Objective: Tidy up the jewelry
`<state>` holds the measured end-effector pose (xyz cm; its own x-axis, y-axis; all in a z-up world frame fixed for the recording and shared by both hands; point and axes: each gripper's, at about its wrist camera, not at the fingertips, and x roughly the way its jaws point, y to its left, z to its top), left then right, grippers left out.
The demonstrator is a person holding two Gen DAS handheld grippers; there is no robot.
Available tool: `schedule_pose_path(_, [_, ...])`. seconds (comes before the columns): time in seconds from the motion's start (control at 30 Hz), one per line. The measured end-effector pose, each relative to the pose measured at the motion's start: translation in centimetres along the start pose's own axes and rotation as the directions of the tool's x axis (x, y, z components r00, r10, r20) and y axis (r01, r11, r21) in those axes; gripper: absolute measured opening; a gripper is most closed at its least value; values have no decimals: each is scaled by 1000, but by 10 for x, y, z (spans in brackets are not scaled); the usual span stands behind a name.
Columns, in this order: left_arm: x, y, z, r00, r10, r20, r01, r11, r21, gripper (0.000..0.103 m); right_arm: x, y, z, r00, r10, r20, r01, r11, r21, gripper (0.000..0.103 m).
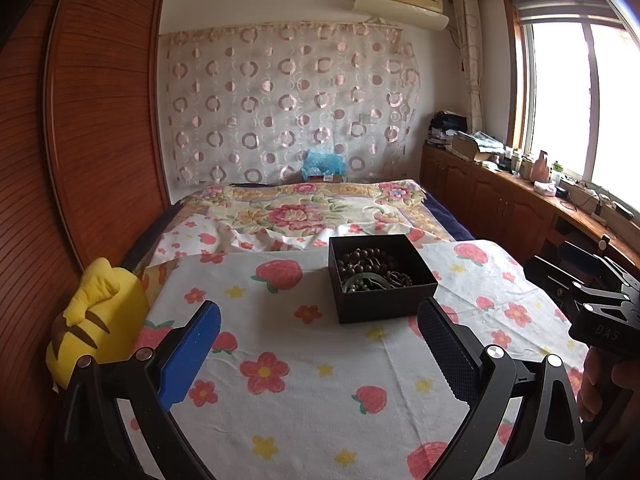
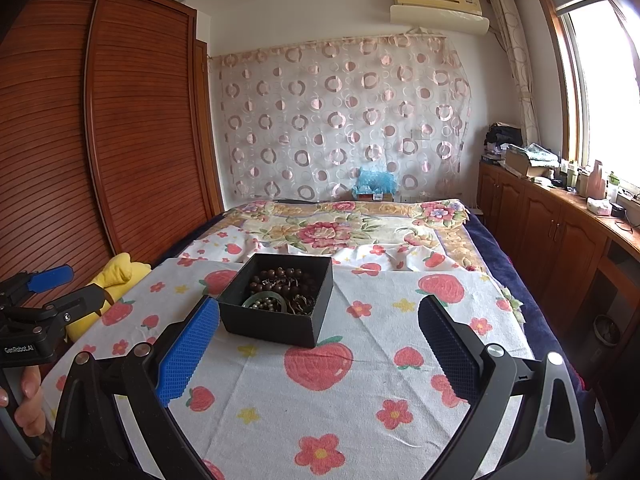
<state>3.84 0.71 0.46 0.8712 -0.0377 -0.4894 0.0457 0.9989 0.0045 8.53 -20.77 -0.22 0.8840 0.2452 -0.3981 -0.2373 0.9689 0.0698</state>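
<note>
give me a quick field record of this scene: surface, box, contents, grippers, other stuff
surface: flower-and-strawberry print cloth spread over a bed
box: black open box resting on the cloth, no lid in view
contents: dark brown bead strands, a green bangle, tangled together
left gripper: open, empty, short of the box
right gripper: open, empty, short of the box
other: yellow plush toy at the cloth's left edge
jewelry outside the box: none visible

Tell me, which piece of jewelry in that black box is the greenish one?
The smooth green bangle, lying at the box's near side; the other pieces are strings of dark brown beads.
</note>
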Motion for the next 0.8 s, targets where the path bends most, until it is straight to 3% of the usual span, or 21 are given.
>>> schedule_pose_path(0.8, [0,0,-2,1000,1,0,-1,1000,0,95,-1,0,0,1000,1,-1,-1,1000,3,100])
